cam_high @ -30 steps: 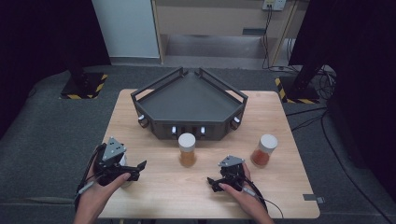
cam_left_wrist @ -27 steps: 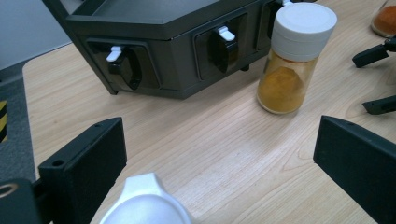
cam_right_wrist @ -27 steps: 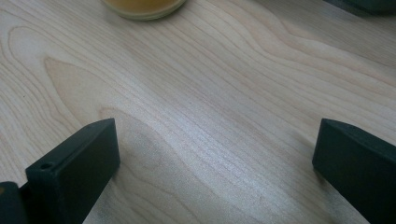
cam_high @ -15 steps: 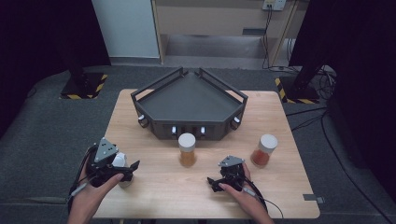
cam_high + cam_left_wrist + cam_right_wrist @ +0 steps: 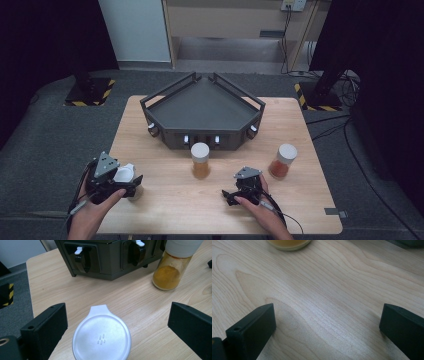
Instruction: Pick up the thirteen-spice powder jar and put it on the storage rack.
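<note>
My left gripper sits at the table's near-left corner, jaws spread wide on either side of a white-lidded jar, not touching it. The lid has a small tab pointing away from me. Further right, a jar of yellow powder stands just before the dark tray unit. My right gripper rests low over bare wood, jaws wide apart, holding nothing. An orange-filled jar stands to its right.

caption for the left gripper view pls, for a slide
Open left tool poised around a white-lidded jar, with a jar of yellow powder and a dark rack behind.
</note>
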Available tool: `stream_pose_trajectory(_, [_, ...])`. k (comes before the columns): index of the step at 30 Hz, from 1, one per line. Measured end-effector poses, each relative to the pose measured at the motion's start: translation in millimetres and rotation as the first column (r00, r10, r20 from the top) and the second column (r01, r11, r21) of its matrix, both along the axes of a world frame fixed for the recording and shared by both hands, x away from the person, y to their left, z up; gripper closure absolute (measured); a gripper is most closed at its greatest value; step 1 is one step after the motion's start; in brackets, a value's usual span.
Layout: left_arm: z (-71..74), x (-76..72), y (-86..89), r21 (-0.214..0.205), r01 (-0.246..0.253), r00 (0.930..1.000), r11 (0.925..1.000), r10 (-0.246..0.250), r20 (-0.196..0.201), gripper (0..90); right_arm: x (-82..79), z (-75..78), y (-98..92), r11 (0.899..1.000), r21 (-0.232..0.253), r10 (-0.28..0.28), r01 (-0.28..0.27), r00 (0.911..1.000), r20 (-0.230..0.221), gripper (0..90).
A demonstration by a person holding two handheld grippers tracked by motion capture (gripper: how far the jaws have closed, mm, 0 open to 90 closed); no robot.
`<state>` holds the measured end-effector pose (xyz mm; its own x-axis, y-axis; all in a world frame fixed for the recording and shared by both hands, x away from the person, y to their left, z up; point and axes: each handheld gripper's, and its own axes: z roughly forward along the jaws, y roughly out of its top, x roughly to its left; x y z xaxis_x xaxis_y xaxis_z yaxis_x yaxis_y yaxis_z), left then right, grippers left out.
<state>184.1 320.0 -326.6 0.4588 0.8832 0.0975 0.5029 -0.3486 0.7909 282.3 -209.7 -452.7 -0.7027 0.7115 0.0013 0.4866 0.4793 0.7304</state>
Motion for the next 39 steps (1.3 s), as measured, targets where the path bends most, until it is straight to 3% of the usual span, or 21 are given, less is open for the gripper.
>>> stream_pose_trajectory(16, [-14.8, 0.6, 8.7, 0.007, -0.022, 0.9992, 0.9997, 0.022, -0.034, 1.4, -0.1, 0.0, 0.1, 1.0, 0.0, -0.001, 0.001, 1.0, 0.0, 0.8])
stream_pose_trajectory(39, [-35.7, -2.0, 14.4, 0.002, -0.038, 0.9982, 0.9993, 0.038, -0.046, 1.5, -0.3, 0.0, 0.1, 1.0, 0.0, -0.001, 0.001, 1.0, 0.0, 0.9])
